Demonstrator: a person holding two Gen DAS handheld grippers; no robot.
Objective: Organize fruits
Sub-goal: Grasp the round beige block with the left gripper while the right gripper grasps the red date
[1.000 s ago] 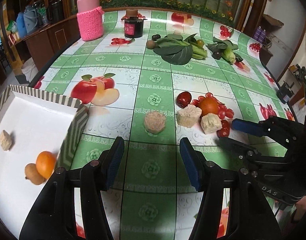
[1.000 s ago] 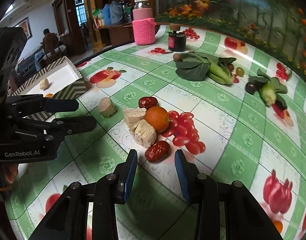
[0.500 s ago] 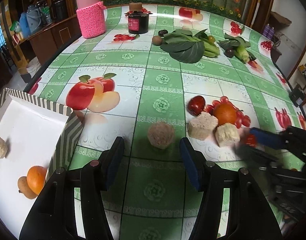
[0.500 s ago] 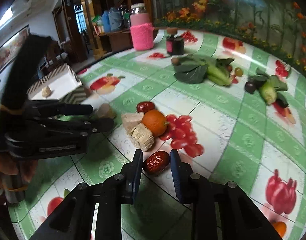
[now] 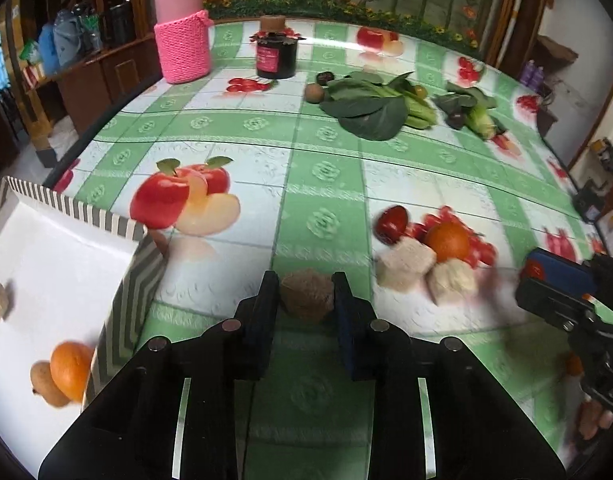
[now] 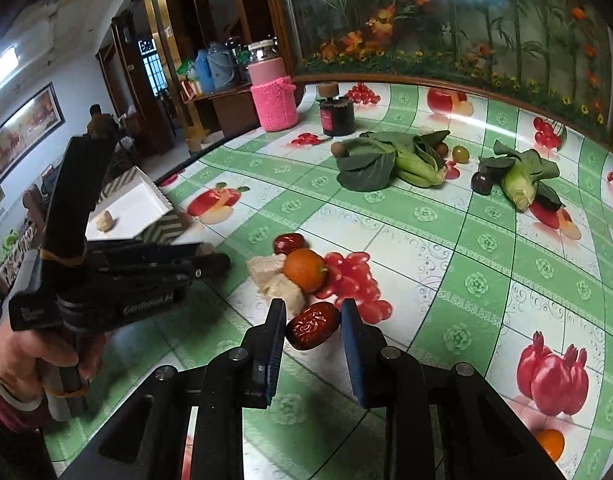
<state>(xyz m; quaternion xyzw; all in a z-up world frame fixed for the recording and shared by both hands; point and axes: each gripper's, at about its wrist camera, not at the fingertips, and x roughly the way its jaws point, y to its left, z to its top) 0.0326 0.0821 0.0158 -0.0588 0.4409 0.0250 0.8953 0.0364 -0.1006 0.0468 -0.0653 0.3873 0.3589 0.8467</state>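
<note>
Brown lump (image 5: 306, 295) now clamped, left tongs (image 5: 306, 300) | red date (image 6: 312, 325) lifted, right tongs (image 6: 313, 326)

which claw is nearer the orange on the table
Right. The right claw sits just in front of the orange, closed on a red date next to it. The left claw is farther off to the side, around a brown lump.

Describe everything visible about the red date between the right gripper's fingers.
The red date is a dark red, glossy, wrinkled oval that looks dried. It lies tilted between the blue-padded fingers of the right hand-held gripper, touching the left pad; contact with the other pad is unclear. It sits just in front of the pale chunks and the orange, over the green checked tablecloth.
</note>
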